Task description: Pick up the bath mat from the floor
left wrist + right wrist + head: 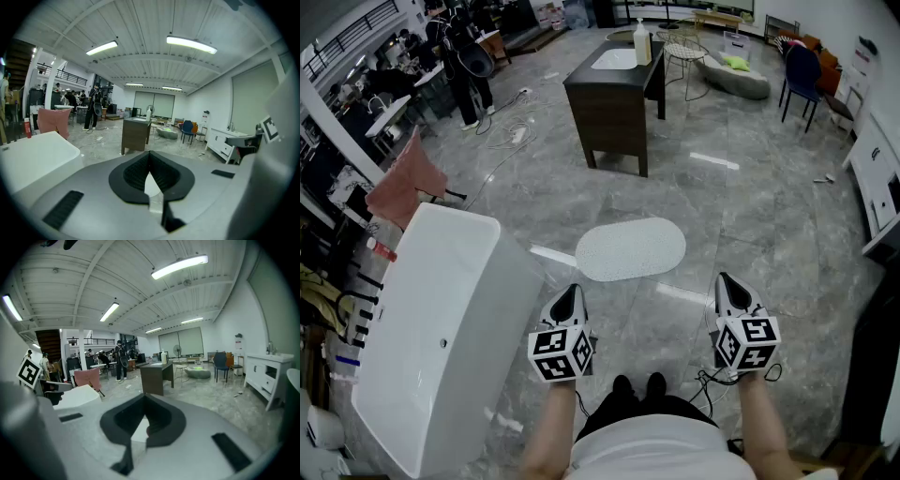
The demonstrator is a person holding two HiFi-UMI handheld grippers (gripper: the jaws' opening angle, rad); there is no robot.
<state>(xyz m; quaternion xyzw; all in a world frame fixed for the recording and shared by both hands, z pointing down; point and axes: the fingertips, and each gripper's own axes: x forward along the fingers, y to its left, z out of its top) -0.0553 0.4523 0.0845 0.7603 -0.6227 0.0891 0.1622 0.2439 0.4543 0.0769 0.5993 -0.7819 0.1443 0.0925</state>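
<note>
The left gripper [571, 292] and right gripper [727, 281] are held clenched, with nothing gripped. Just ahead, the bath mat [630, 248] is laid flat on the floor, beside a white bathtub [478, 246]. Farther off, a bottle [642, 44] is stood beside a sink [614, 59].

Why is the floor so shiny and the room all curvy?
Head view: the polished grey stone floor shows white glare streaks beside the oval white bath mat. Left and right gripper views: wide lenses bend the white ribbed ceiling and darken the round corners.
</note>
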